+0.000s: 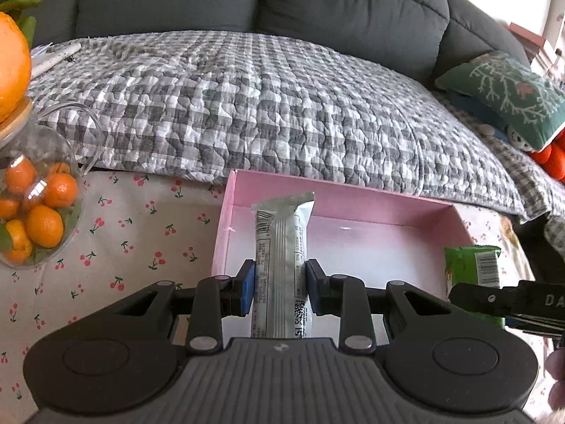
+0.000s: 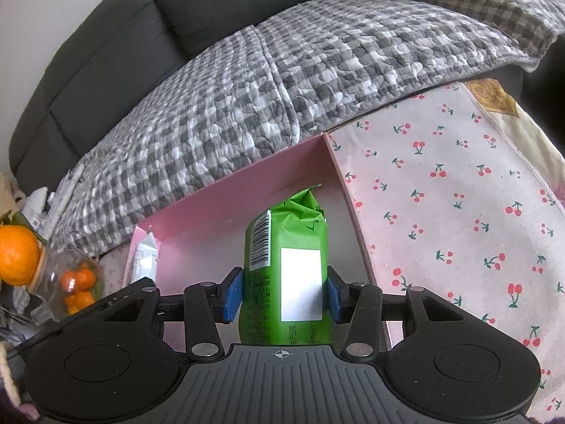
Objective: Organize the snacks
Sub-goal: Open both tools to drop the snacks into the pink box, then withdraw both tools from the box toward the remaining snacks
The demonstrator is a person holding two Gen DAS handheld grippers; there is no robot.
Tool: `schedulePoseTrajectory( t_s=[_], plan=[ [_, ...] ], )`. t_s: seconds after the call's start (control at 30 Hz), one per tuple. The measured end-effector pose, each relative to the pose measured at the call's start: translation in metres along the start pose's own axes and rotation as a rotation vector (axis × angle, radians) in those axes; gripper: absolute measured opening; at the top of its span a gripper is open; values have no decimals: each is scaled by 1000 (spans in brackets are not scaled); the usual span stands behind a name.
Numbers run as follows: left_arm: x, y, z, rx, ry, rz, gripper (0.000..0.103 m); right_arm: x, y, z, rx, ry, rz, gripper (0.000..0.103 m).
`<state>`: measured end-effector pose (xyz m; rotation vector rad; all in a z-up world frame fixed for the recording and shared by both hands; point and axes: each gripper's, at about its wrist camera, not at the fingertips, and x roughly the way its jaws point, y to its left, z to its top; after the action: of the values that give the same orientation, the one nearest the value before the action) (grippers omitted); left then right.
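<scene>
Our left gripper [image 1: 279,284] clamps a silver snack bar [image 1: 282,265], pointing to 12 o'clock over the pink box [image 1: 388,205], near its 9 o'clock wall. Our right gripper [image 2: 284,291] clamps a green snack pack [image 2: 287,265] over the box's 3 o'clock end. Box sits on the cherry-print cloth [image 2: 459,194]; jar of oranges [image 1: 31,208] at 9 o'clock.

The near end of the silver snack bar [image 1: 282,268] disappears under the gripper body at six o'clock, and so does the base of the green packet [image 2: 287,268]. The printing on both is too fine to read. The big orange [image 1: 10,67] runs off the frame at nine o'clock. The pink box [image 1: 388,208] has its near wall hidden.
</scene>
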<state>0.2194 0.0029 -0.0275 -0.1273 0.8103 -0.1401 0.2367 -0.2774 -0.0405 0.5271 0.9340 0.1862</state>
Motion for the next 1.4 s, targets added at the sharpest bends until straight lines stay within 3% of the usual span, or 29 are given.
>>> schedulePoseTrajectory(
  t_s=[0.2,0.23,0.27,0.3,0.37,0.8,1.1,1.4],
  plan=[
    [5,-9,-4,62,40,22,31,-3,3,1,-11,11,10,50],
    [5,-10,-5,74,45,35,32,-4,2,3,-3,13,14,59],
    [5,-13,-5,85,47,47,39,-6,1,4,11,13,20,66],
    [4,-14,-6,92,47,49,48,-8,1,4,21,9,27,67],
    [-2,-16,-7,91,40,43,55,-13,0,4,35,9,34,67],
    [-46,-20,-16,103,25,31,86,-61,0,-7,46,23,-7,83],
    [-80,-15,-33,92,31,13,100,-91,13,-30,-22,61,-37,87],
    [-100,-8,-56,76,95,47,102,-117,24,-58,-88,81,-30,92]
  ],
)
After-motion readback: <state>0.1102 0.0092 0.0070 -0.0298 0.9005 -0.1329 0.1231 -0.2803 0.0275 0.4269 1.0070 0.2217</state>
